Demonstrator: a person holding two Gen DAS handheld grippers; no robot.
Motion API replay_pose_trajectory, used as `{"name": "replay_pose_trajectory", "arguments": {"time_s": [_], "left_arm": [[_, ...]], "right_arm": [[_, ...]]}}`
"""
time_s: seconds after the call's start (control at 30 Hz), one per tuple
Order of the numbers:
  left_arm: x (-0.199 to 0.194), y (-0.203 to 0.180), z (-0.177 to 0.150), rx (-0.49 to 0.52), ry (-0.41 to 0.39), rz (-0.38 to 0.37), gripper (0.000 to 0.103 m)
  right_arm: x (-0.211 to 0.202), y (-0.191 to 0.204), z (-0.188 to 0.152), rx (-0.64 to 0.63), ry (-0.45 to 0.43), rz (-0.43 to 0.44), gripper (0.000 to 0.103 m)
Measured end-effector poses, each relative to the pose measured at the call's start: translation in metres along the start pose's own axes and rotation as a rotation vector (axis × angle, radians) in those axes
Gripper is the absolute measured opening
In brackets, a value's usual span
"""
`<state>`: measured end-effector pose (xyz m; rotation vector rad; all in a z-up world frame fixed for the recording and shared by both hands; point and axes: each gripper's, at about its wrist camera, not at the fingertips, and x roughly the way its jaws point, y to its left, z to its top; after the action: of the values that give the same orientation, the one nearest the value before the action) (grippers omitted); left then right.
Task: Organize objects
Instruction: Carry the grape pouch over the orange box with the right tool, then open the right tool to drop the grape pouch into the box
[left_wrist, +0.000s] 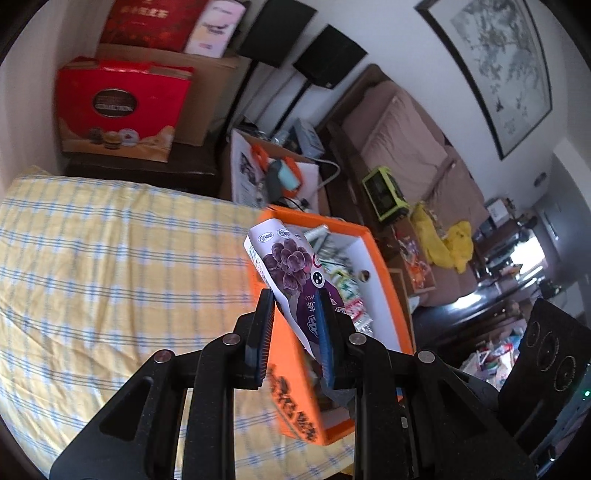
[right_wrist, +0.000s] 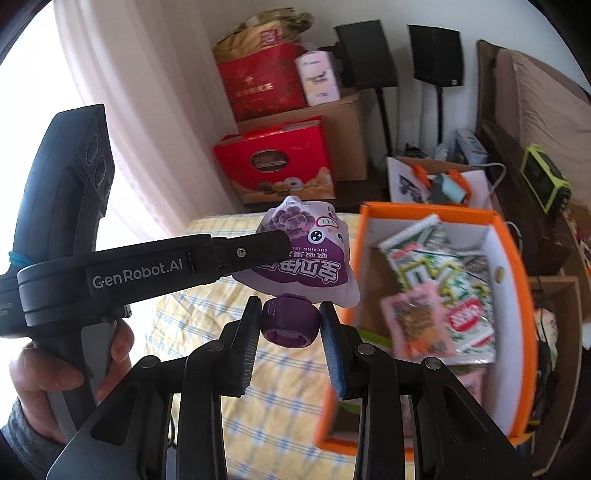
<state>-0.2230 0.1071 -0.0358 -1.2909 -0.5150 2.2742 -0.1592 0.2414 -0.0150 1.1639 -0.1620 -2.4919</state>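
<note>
A purple-and-white grape jelly pouch (left_wrist: 291, 269) hangs in the air above the yellow checked tablecloth (left_wrist: 110, 266). My left gripper (left_wrist: 295, 299) is shut on the pouch's body. In the right wrist view the same pouch (right_wrist: 306, 251) is upside down, and my right gripper (right_wrist: 288, 314) is shut on its purple screw cap (right_wrist: 290, 319). The left gripper's finger (right_wrist: 255, 245) crosses the pouch from the left there, held by a hand (right_wrist: 55, 373). An orange box (right_wrist: 517, 295) with white inner walls sits just right of the pouch and holds several snack packets (right_wrist: 439, 291).
Red gift boxes (right_wrist: 277, 162) and brown cartons are stacked against the far wall. Two black speakers (right_wrist: 436, 55) stand on poles. A paper bag with orange handles (right_wrist: 439, 181) sits behind the orange box. A brown sofa (left_wrist: 406, 147) with a green case and yellow bags lies beyond.
</note>
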Motion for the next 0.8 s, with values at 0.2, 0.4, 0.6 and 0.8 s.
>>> {"name": "replay_pose_trajectory", "arguments": {"time_s": [0.2, 0.4, 0.6, 0.8], "left_arm": [[0.028, -0.026, -0.011, 0.044, 0.050, -0.012, 0.021], [0.053, -0.036, -0.021, 0.089, 0.109, 0.028, 0.020], [0.053, -0.041, -0.027, 0.165, 0.147, 0.043, 0.035], [0.024, -0.036, -0.025, 0.183, 0.089, 0.059, 0.037]], "right_arm": [[-0.013, -0.032, -0.014, 0.044, 0.002, -0.035, 0.032], [-0.008, -0.056, -0.029, 0.087, 0.025, -0.060, 0.032], [0.003, -0.061, -0.040, 0.065, 0.067, -0.062, 0.032], [-0.009, -0.065, -0.043, 0.088, 0.033, -0.080, 0.039]]}}
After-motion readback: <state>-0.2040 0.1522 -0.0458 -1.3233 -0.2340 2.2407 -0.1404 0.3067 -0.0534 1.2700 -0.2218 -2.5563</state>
